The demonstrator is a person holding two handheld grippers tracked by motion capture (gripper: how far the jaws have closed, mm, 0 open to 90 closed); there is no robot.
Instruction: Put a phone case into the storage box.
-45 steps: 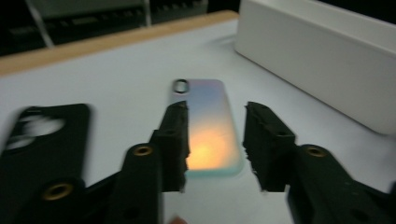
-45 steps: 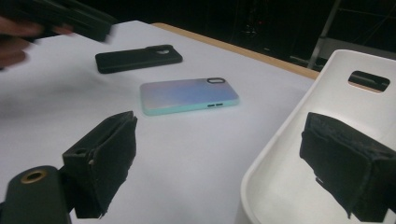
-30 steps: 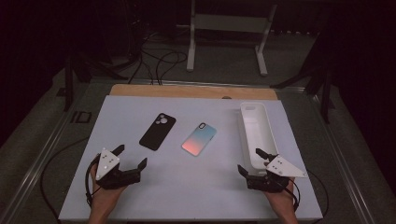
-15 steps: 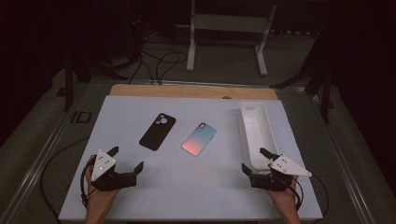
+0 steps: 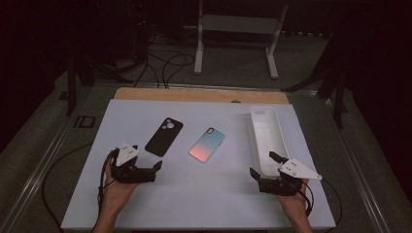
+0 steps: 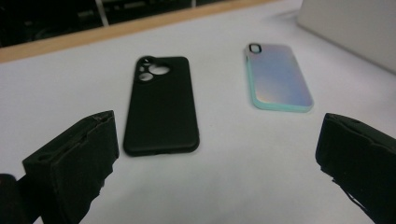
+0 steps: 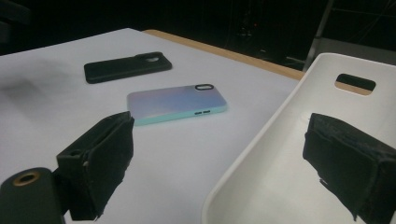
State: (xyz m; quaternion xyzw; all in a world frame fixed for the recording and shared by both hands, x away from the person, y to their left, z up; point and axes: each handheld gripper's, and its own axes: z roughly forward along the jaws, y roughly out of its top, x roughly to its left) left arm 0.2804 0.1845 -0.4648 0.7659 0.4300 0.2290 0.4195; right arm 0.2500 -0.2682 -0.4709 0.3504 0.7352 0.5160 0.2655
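The left gripper (image 5: 154,168) is hovering low over the near left part of the white bench (image 5: 160,204), held in the person's left hand (image 5: 115,187). Its jaws have just been opening and are now standing wide apart with nothing between them. In the left gripper view, the two black jaws are rising at the bottom corners, and the black phone case (image 6: 161,105) is lying flat on the bench just beyond them, camera cut-out at its far end. In the high view this black phone case (image 5: 164,136) is sitting just ahead of the left gripper, apart from it.

Next to it, toward the middle of the bench, the pastel phone case (image 5: 207,144) is lying flat, its back shading from blue to pink; the two cases are near each other but not touching. In the left gripper view the pastel phone case (image 6: 276,77) is showing a mint-green edge.

The right gripper (image 5: 263,165) is hanging at the near right, held in the person's right hand (image 5: 294,201), jaws wide and empty. It is sitting just beside the near end of the long white tray (image 5: 256,127), and in the right gripper view one jaw is standing over the white tray (image 7: 280,140) and the other over the bench.
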